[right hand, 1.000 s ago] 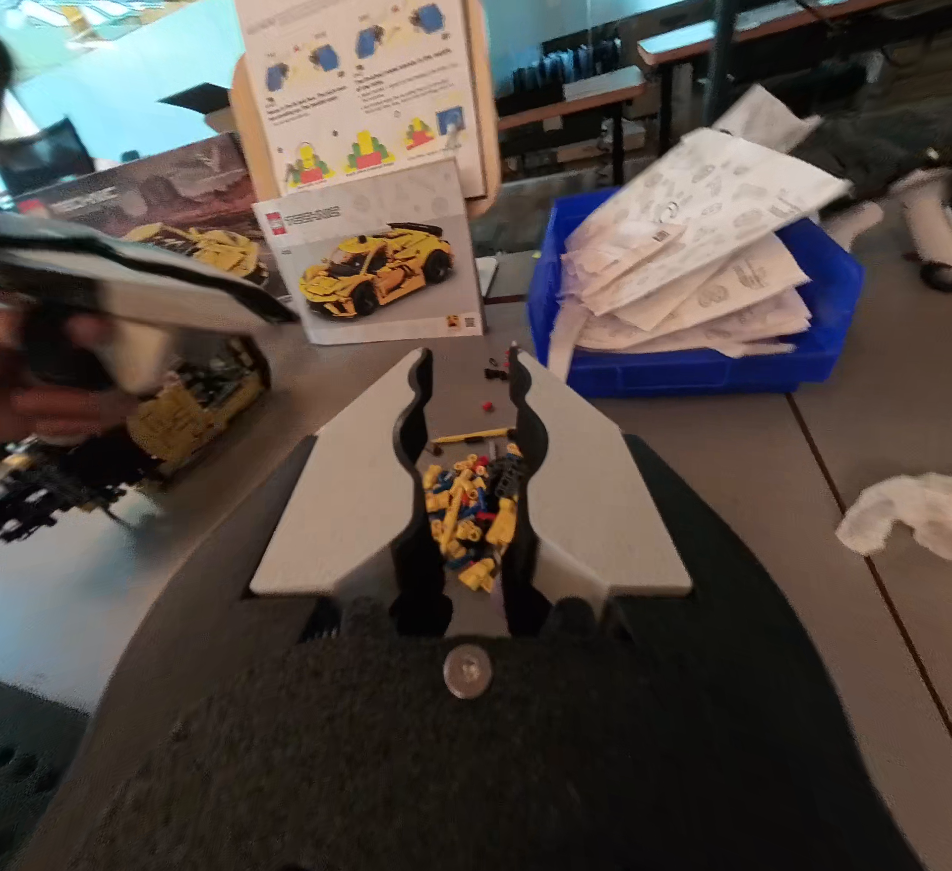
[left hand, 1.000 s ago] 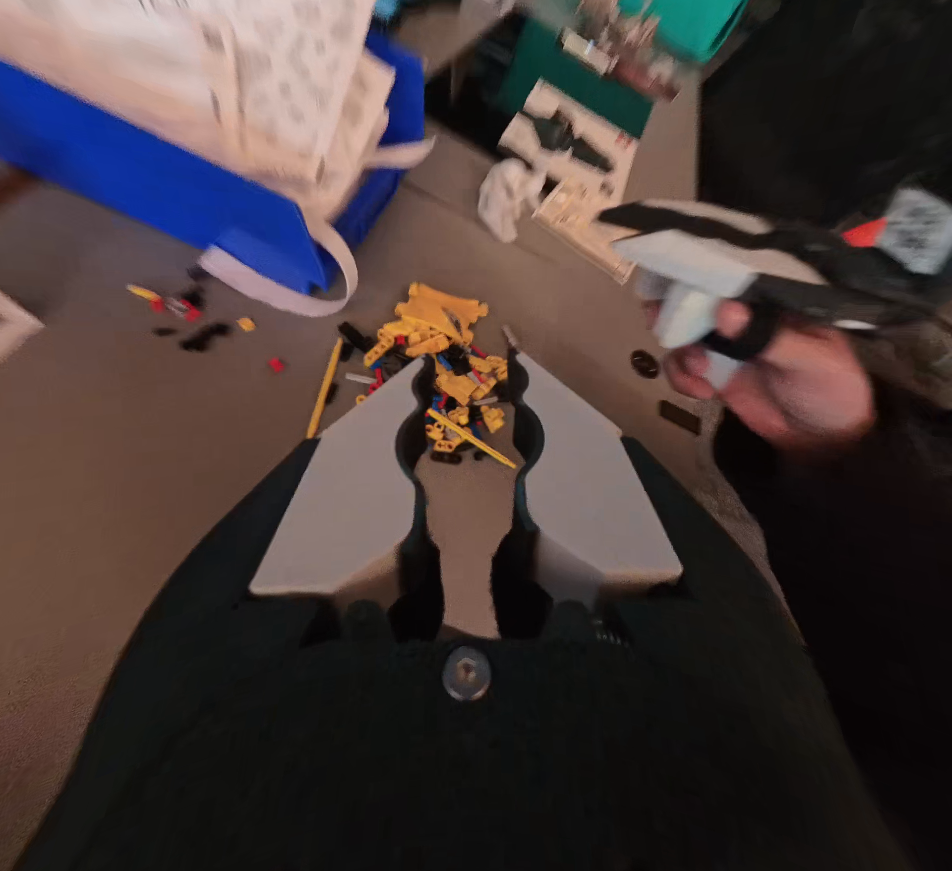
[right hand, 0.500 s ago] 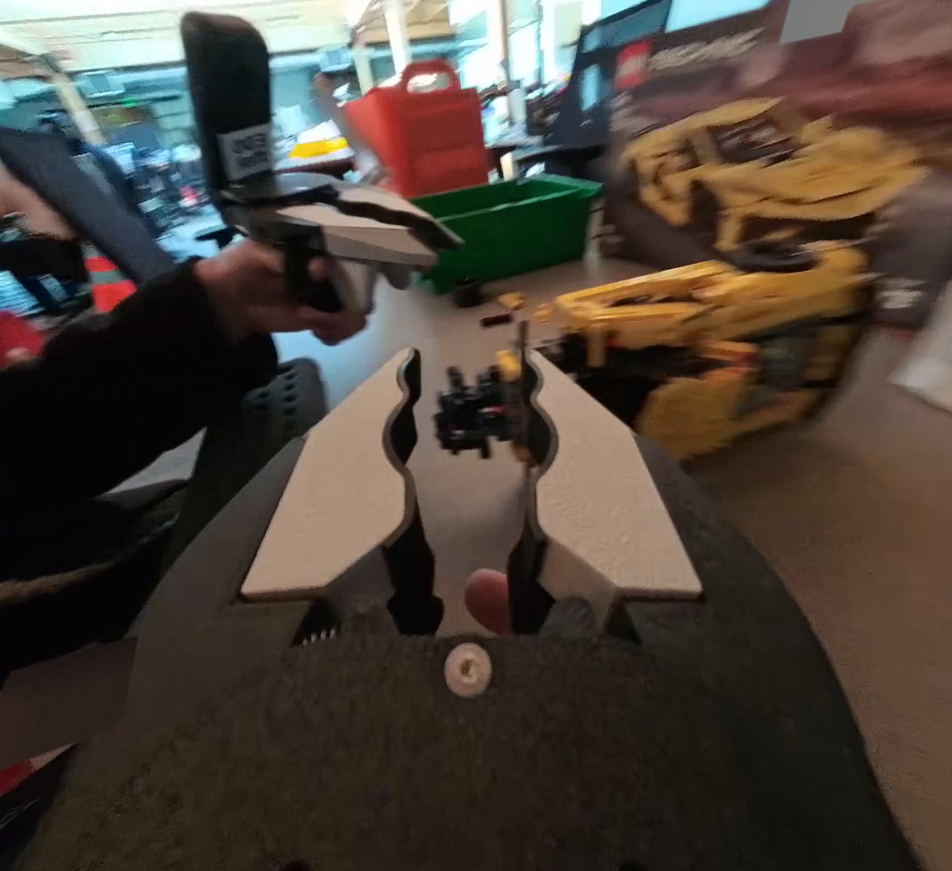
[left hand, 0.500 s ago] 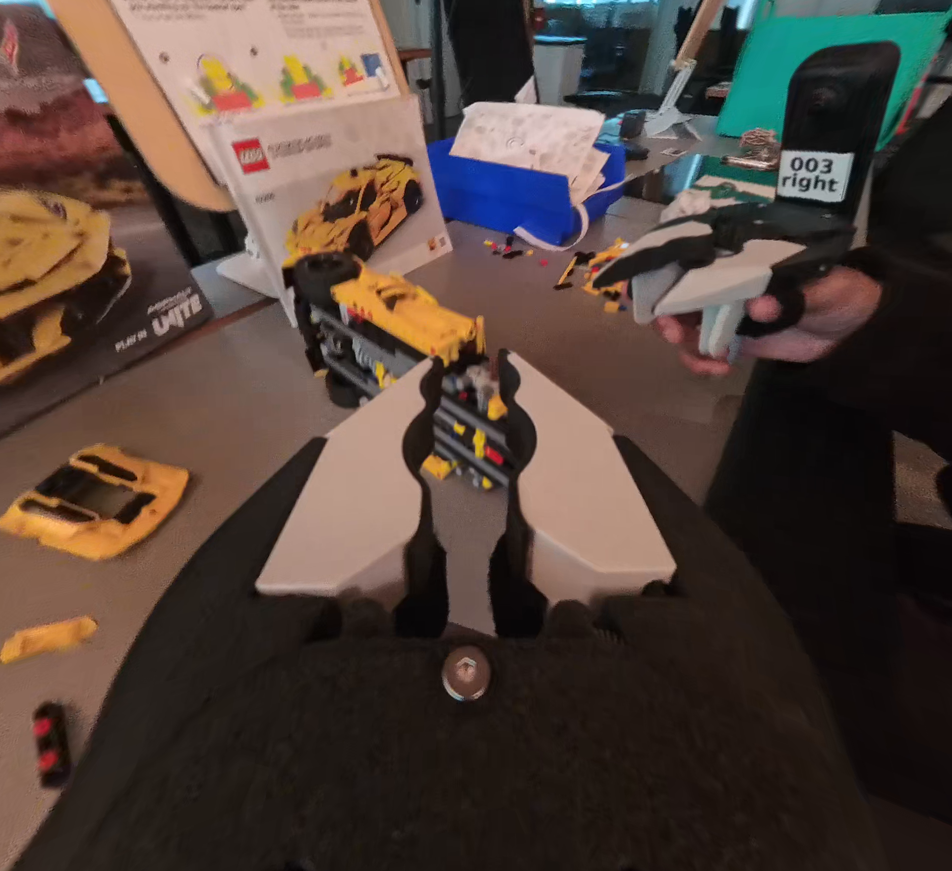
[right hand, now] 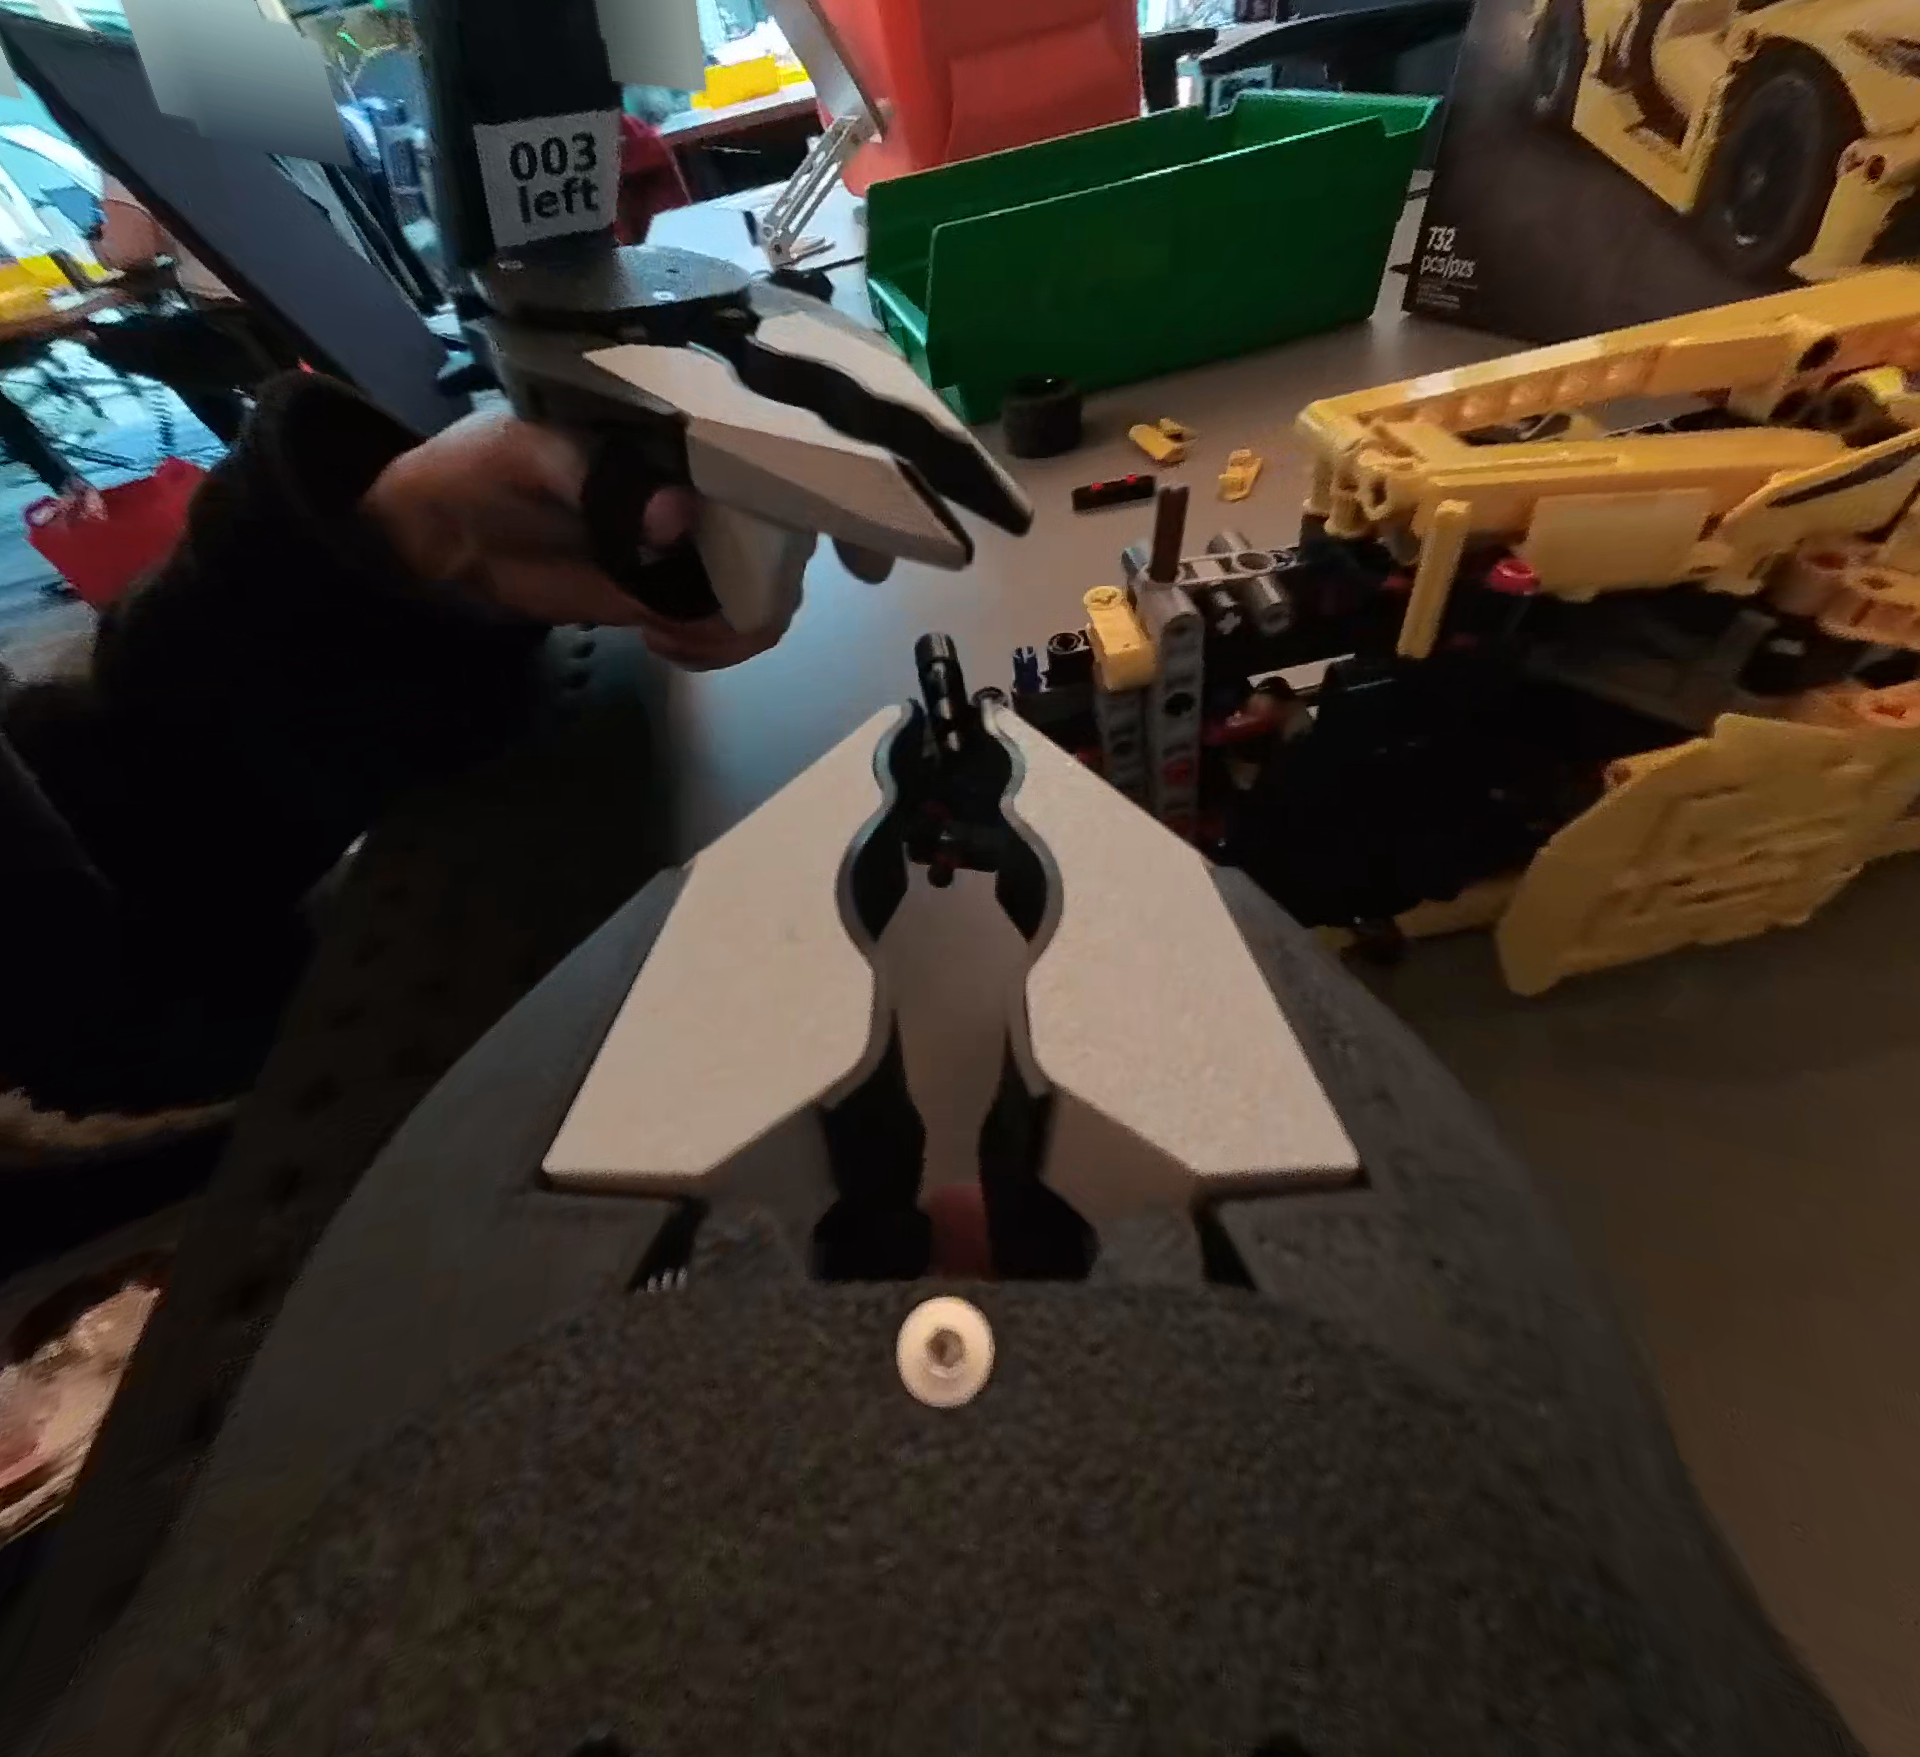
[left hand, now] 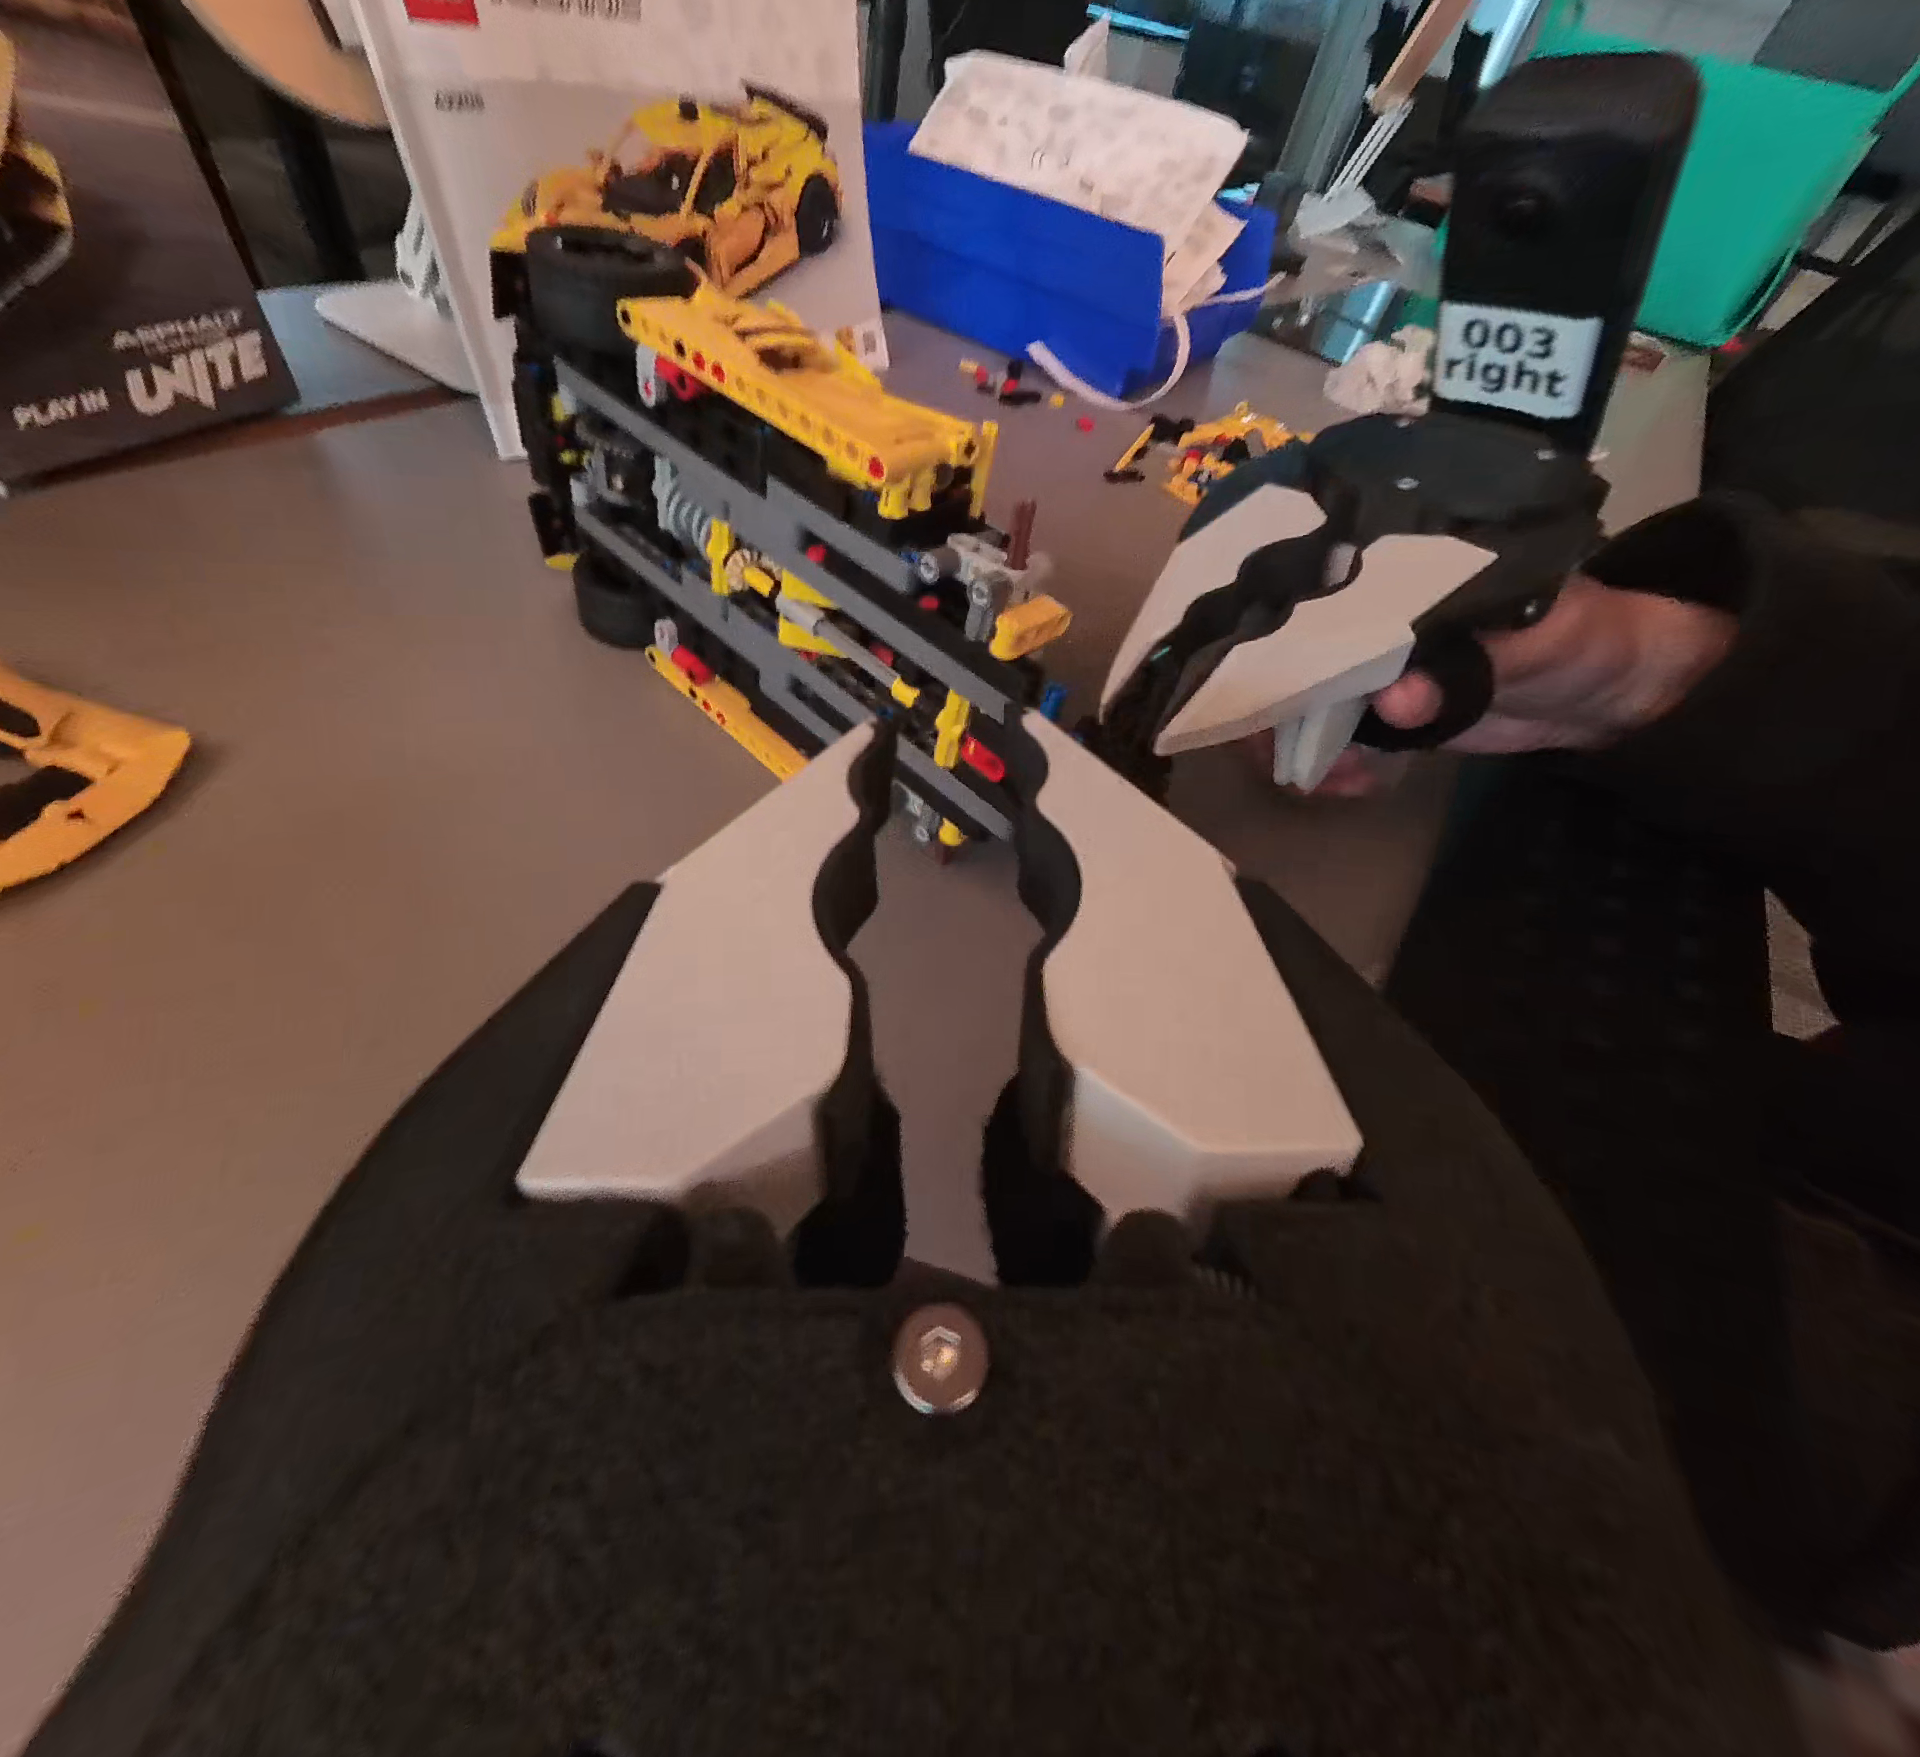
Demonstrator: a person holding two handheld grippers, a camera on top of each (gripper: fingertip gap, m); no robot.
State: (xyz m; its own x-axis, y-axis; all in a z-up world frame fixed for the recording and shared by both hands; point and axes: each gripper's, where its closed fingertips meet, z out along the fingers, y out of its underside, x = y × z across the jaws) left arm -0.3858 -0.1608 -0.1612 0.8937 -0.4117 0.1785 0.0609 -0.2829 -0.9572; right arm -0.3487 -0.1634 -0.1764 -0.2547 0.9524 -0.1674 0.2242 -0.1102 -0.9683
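A partly built yellow and black brick car (left hand: 779, 544) lies on its side on the grey table (left hand: 364, 772), underside toward me. My left gripper (left hand: 951, 746) is open and empty, its tips just in front of the car's near end. My right gripper (right hand: 945, 720) is shut on a small black brick piece (right hand: 940, 668) and holds it left of the car's end (right hand: 1174, 627). In the left wrist view the right gripper (left hand: 1127, 720) sits right of the car. In the right wrist view the left gripper (right hand: 987, 533) hovers above the table.
An instruction booklet (left hand: 623, 97) stands behind the car, beside a blue bin (left hand: 1018, 273) of papers. Loose bricks (left hand: 1216, 455) lie near it. A yellow body panel (left hand: 62, 772) lies at the left. A green bin (right hand: 1143, 253), a black wheel (right hand: 1044, 419) and the kit box (right hand: 1714, 76) stand farther off. Across from one pair of fingers to the other is roughly 5 cm. The yellow body panel (left hand: 62, 772) lies around 25 cm away from my left fingertips.
Both grippers swung from the loose brick pile to the car. The right gripper has closed on a small black piece and brought it beside the car. The left gripper moved closer to the car.
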